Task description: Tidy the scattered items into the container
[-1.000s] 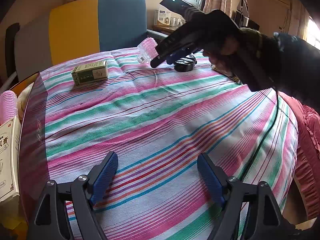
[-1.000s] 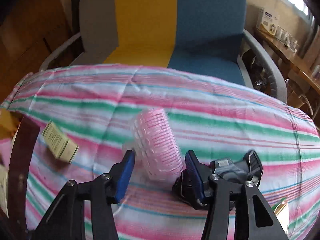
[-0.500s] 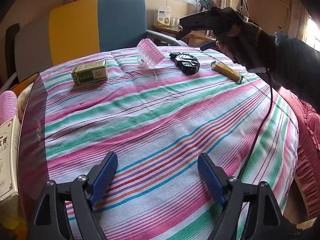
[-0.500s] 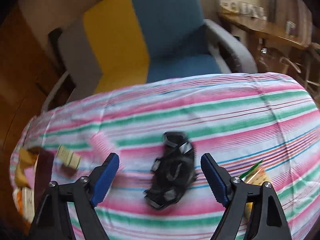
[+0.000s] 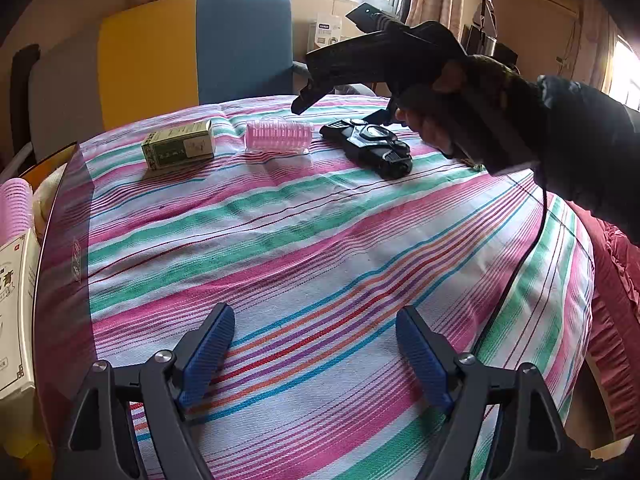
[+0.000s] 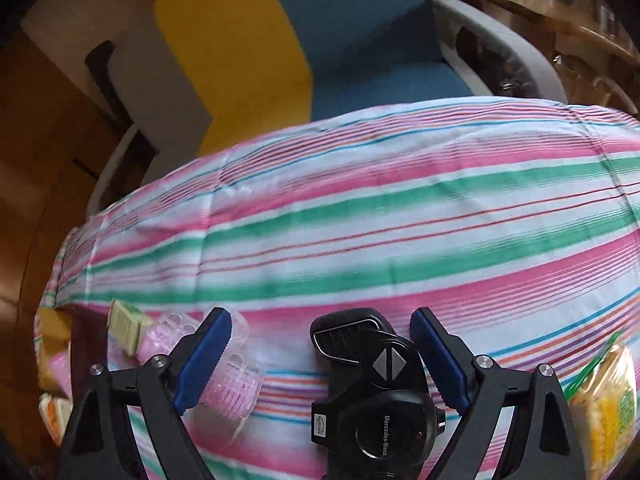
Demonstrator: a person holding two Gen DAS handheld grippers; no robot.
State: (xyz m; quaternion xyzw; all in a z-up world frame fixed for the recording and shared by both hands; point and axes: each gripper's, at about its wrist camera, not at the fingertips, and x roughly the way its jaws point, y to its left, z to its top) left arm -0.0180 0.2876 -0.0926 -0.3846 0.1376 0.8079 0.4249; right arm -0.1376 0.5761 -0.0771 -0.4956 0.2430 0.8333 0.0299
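A black key case (image 6: 376, 396) marked Mercedes-Benz lies on the striped cloth, between the open fingers of my right gripper (image 6: 320, 364). It also shows in the left wrist view (image 5: 370, 146), under the right gripper (image 5: 304, 100). A pink hair roller in a clear case (image 5: 278, 136) (image 6: 232, 376) and a green box (image 5: 178, 149) (image 6: 126, 326) lie left of it. A yellow snack packet (image 6: 604, 404) lies to the right. My left gripper (image 5: 310, 354) is open and empty above the near cloth. The container's dark wall (image 5: 62, 264) stands at the left.
The container holds a pink roller (image 5: 16, 210) and a white box (image 5: 14, 312). A yellow, blue and grey armchair (image 5: 192, 52) stands behind the table. The striped cloth (image 5: 320, 248) falls away at the right edge. A cable (image 5: 516, 280) hangs from the right hand.
My right gripper let go of the pink roller, which now lies beside the green box. It swung right and came down over the black key case. My left gripper has not moved.
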